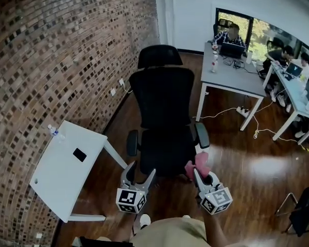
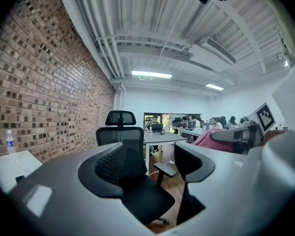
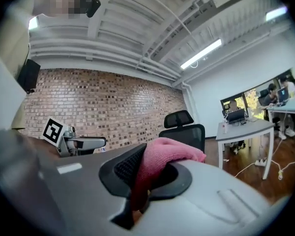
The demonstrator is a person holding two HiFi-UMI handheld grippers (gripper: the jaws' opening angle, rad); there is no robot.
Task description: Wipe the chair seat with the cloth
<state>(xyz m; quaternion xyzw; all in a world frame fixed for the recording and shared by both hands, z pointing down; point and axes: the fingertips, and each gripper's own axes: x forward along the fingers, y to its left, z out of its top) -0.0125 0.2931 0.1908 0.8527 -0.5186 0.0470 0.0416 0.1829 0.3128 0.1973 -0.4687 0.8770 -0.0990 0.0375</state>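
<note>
Right gripper (image 1: pixel 202 175), clamped on the cloth (image 1: pixel 199 163), hangs at the front-right corner of the chair seat (image 1: pixel 165 151); left gripper (image 1: pixel 139 175) gapes empty.

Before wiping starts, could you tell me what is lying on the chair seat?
Nothing shows on the black chair seat. Its front corners are covered by the right gripper holding the pink cloth and the open left gripper.

The chair (image 1: pixel 165 127) stands between a small table (image 1: pixel 59 176) at left and a desk (image 1: pixel 227 80) behind, right
</note>
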